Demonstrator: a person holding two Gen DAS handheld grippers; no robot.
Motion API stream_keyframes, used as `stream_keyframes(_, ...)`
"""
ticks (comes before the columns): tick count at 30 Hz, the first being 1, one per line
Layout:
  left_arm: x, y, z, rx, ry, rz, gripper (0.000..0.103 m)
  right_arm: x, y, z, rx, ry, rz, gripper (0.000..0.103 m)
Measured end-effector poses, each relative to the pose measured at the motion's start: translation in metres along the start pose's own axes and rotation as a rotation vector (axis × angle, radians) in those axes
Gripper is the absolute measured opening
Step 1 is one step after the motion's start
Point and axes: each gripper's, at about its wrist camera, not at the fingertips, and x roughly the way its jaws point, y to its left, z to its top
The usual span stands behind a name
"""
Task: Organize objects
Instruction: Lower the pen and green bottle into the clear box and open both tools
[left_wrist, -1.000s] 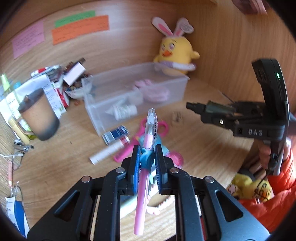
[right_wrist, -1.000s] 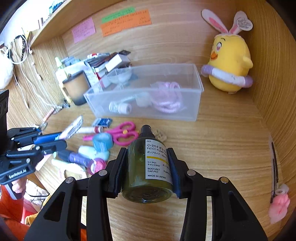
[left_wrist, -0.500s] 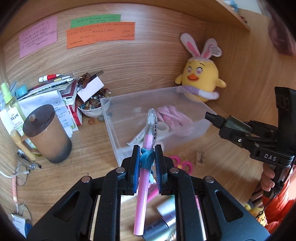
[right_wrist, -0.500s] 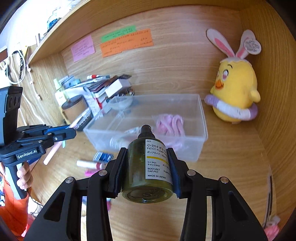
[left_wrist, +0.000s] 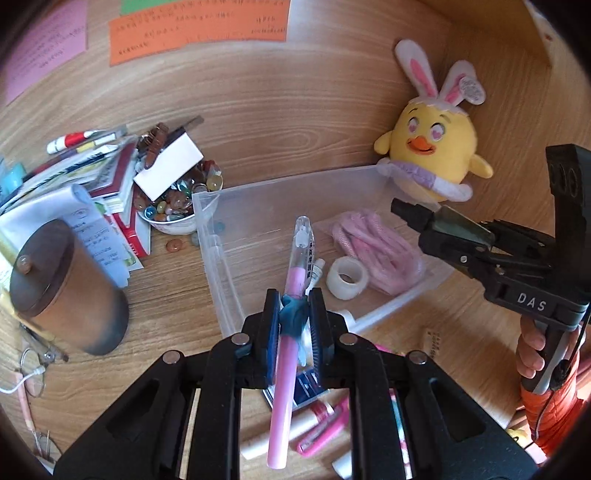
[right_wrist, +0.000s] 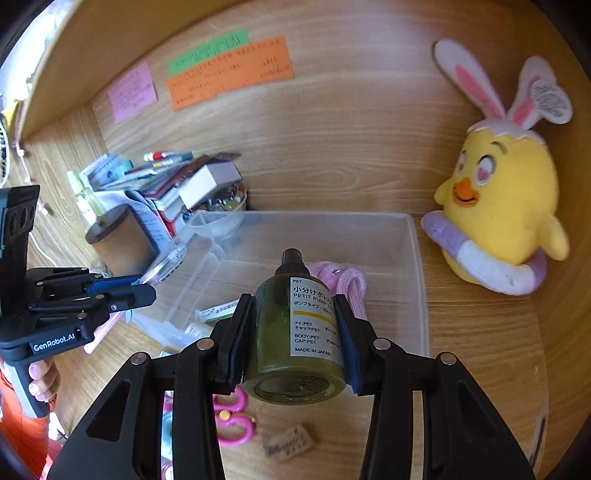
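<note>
My left gripper (left_wrist: 293, 317) is shut on a pink pen (left_wrist: 291, 295) with a clear cap, held over the near left corner of a clear plastic bin (left_wrist: 221, 273). My right gripper (right_wrist: 295, 321) is shut on a dark green pump bottle (right_wrist: 295, 332) with a white label, held above the bin's front edge (right_wrist: 417, 273). Inside the bin lie a pink cord (left_wrist: 373, 243), a roll of white tape (left_wrist: 347, 277) and a small tube (right_wrist: 218, 310). The right gripper also shows in the left wrist view (left_wrist: 424, 221), and the left gripper in the right wrist view (right_wrist: 122, 291).
A yellow chick plush (left_wrist: 432, 162) stands behind the bin on the right. A brown lidded cup (left_wrist: 62, 284), a bowl of beads (left_wrist: 173, 206) and stacked papers sit to the left. Pink scissors (right_wrist: 232, 417), tubes (left_wrist: 306, 421) and small items lie on the desk in front.
Both grippers have moved forward toward the bin with their loads. The pen and the bottle are now over its near side, and the bin looks larger in both views.
</note>
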Motion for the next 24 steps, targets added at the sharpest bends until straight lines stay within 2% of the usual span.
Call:
stream_keyframes(10, 0.036, -0.005, 0.021, 0.020, 0.067, -0.023, 0.015, 0.037, 0.006, -0.001, -0.035, 0.069, 0.013, 0.039)
stream_keyframes(17, 0.028, -0.018, 0.024, 0.086, 0.032, -0.022, 0.015, 0.038, 0.011, -0.003, -0.063, 0.077, -0.005, 0.039)
stream_keyframes(19, 0.022, -0.018, 0.023, 0.089, 0.020, -0.027, 0.015, 0.033, 0.011, -0.002, -0.069, 0.073, -0.010, 0.042)
stream_keyframes(21, 0.015, -0.017, 0.021, 0.088, 0.009, -0.022, 0.015, 0.030, 0.012, -0.003, -0.070, 0.068, -0.013, 0.052)
stream_keyframes(24, 0.006, -0.016, 0.018, 0.083, -0.005, -0.012, 0.022, 0.014, 0.014, -0.004, -0.079, 0.035, -0.028, 0.059)
